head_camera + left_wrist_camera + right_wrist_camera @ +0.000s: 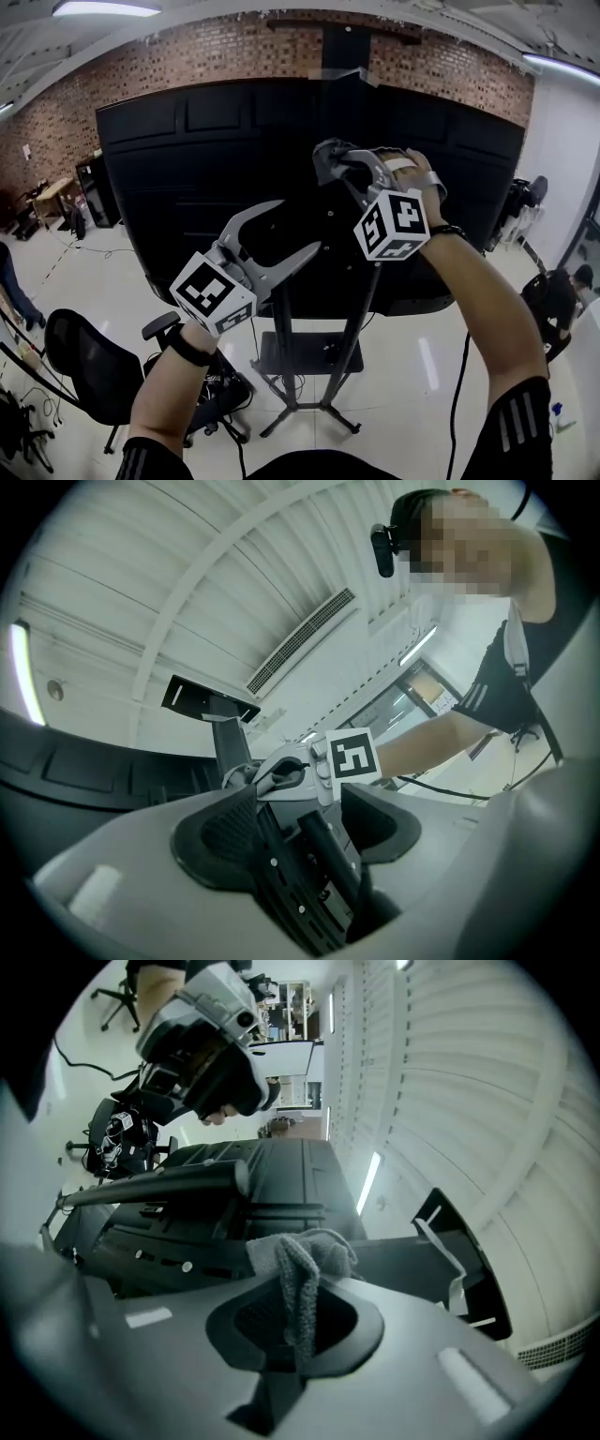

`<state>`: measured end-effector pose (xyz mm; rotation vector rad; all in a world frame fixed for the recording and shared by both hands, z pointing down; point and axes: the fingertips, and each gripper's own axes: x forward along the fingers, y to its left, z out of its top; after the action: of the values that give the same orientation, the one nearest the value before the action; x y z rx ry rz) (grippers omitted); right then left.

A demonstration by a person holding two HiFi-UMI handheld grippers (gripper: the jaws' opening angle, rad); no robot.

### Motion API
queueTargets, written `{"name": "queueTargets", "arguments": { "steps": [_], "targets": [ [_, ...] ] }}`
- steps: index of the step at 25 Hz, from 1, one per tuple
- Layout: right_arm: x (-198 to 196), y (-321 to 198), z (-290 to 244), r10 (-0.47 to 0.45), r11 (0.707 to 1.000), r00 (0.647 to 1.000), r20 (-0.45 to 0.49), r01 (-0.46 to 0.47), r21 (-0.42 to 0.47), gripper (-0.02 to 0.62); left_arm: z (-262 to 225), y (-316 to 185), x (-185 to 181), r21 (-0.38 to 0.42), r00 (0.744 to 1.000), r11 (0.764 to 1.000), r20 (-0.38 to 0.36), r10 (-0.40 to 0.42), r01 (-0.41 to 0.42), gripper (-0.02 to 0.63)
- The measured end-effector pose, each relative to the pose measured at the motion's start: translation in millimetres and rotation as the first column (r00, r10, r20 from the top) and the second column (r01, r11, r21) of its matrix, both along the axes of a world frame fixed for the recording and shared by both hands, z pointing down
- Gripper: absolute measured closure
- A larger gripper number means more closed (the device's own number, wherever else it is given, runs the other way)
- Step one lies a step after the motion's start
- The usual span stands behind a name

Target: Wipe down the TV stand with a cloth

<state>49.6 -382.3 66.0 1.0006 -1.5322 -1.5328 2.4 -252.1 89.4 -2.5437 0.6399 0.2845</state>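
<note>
Held both tongs up before the black TV on its stand, as seen in the head view. Held the left tongs spread and empty. Clenched the right tongs on a grey cloth by the TV's back. Showed its folds between the pads only in the right gripper view.

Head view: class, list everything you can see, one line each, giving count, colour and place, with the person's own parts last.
TV: one, black, back panel facing us, centre.
TV stand: one, black, under the TV, on the pale floor.
cloth: one, grey, pinched in the right gripper.
office chair: one, black, lower left.
brick wall: one, red-brown, behind the TV.
left gripper: one, grey, jaws open and empty, left of centre.
right gripper: one, grey, shut on the cloth, in front of the TV.
</note>
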Motion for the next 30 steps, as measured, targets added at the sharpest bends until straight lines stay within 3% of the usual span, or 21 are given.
{"name": "queueTargets", "arguments": {
  "steps": [10,15,20,24,30],
  "targets": [
    [-8,-1,90,0.062,0.996,0.987,-0.147,-0.070,-0.051,0.568,59,10,-3,-0.034,1.000,0.999,0.002,-0.021,0.021,0.299],
    [-6,-4,107,0.138,0.990,0.960,-0.242,-0.132,0.041,0.566,83,10,-5,-0.042,1.000,0.999,0.000,-0.014,0.014,0.299],
    [-15,3,133,0.166,0.986,0.921,-0.352,-0.157,0.056,0.568,107,17,-5,-0.095,1.000,0.996,-0.005,-0.005,0.005,0.299],
    [-7,-5,178,0.206,0.975,0.884,-0.419,-0.221,0.014,0.569,131,15,-6,-0.144,1.000,0.990,0.003,-0.002,0.003,0.299],
    [-13,2,244,0.183,0.967,0.903,-0.389,-0.236,-0.093,0.569,165,7,-18,-0.250,1.000,0.968,-0.014,-0.024,0.019,0.299]
  ]
}}
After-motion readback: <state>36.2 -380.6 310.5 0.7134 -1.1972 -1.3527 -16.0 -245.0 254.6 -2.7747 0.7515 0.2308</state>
